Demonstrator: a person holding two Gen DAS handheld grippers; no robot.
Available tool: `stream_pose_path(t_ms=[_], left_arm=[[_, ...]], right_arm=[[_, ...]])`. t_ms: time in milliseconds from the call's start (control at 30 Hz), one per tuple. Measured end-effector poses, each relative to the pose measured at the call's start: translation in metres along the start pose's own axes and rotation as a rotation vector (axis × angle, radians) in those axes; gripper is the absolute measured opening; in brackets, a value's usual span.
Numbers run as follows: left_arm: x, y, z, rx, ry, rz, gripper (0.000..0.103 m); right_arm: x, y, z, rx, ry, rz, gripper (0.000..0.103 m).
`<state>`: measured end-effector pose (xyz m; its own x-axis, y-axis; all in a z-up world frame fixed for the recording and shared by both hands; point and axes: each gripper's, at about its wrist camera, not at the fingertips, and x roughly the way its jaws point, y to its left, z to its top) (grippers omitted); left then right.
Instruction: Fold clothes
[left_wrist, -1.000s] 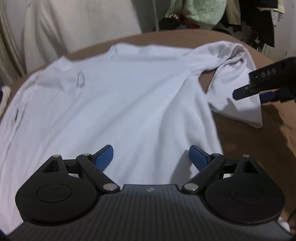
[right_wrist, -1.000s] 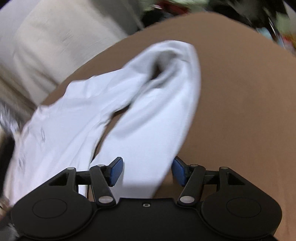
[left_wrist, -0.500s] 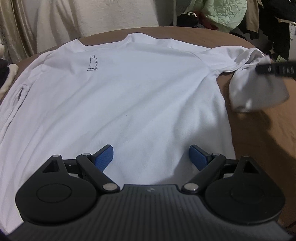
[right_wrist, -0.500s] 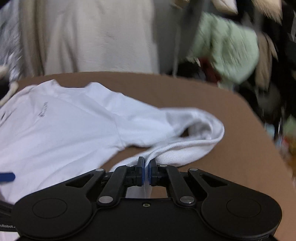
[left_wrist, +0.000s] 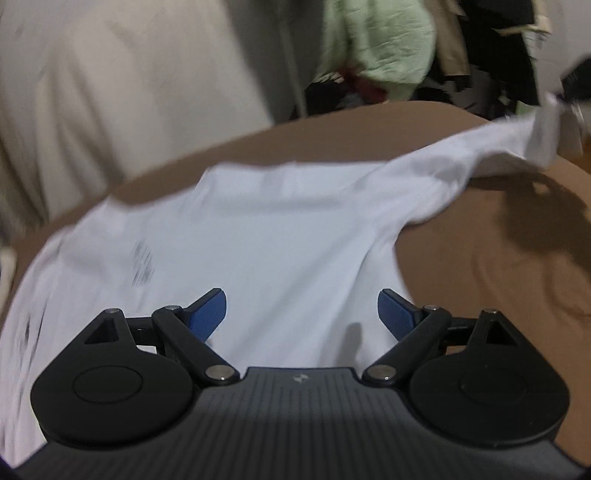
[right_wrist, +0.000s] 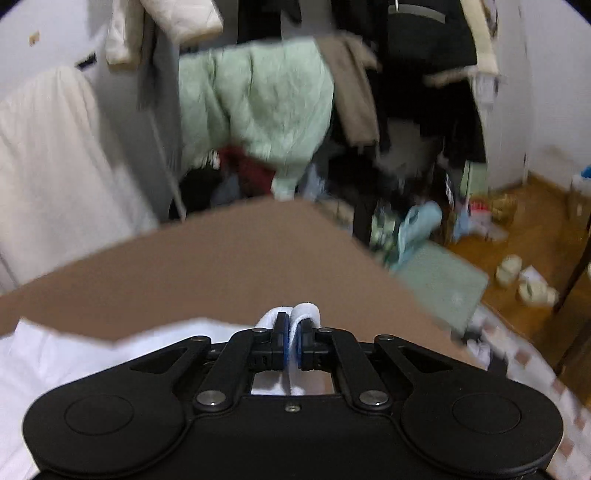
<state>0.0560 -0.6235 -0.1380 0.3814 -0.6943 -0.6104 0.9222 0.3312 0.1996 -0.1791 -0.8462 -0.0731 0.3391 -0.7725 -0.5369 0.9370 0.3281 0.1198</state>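
Observation:
A white long-sleeved shirt with a small dark print lies spread on the brown table. My left gripper hangs open over the shirt's lower body, nothing between its blue pads. In the right wrist view my right gripper is shut on the white sleeve cuff, which bulges out past the pads. From the left wrist view the sleeve is stretched out and lifted to the far right, where the right gripper holds its end above the table.
A pale cloth-covered shape stands behind the table. Beyond the far edge hang a light green quilted jacket and dark clothes. To the right lies a wooden floor strewn with small items.
The right gripper closed on the sleeve cuff, then lifted it and pulled it out to the right, straightening the folded-back sleeve. The left gripper stayed open and moved forward over the shirt.

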Motion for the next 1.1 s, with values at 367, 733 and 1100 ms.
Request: stream_pose_path(t_ms=[367, 733, 1100], left_arm=[[0.045, -0.041, 0.018, 0.105, 0.074, -0.08, 0.09], [0.069, -0.019, 0.024, -0.101, 0.106, -0.026, 0.011], [0.058, 0.006, 0.01, -0.184, 0.181, -0.224, 0.045]], right_arm=[[0.087, -0.029, 0.005, 0.145, 0.116, -0.1, 0.033], [0.055, -0.103, -0.036, 0.505, 0.175, -0.044, 0.073], [0.077, -0.05, -0.052, 0.688, 0.27, 0.378, 0.08]])
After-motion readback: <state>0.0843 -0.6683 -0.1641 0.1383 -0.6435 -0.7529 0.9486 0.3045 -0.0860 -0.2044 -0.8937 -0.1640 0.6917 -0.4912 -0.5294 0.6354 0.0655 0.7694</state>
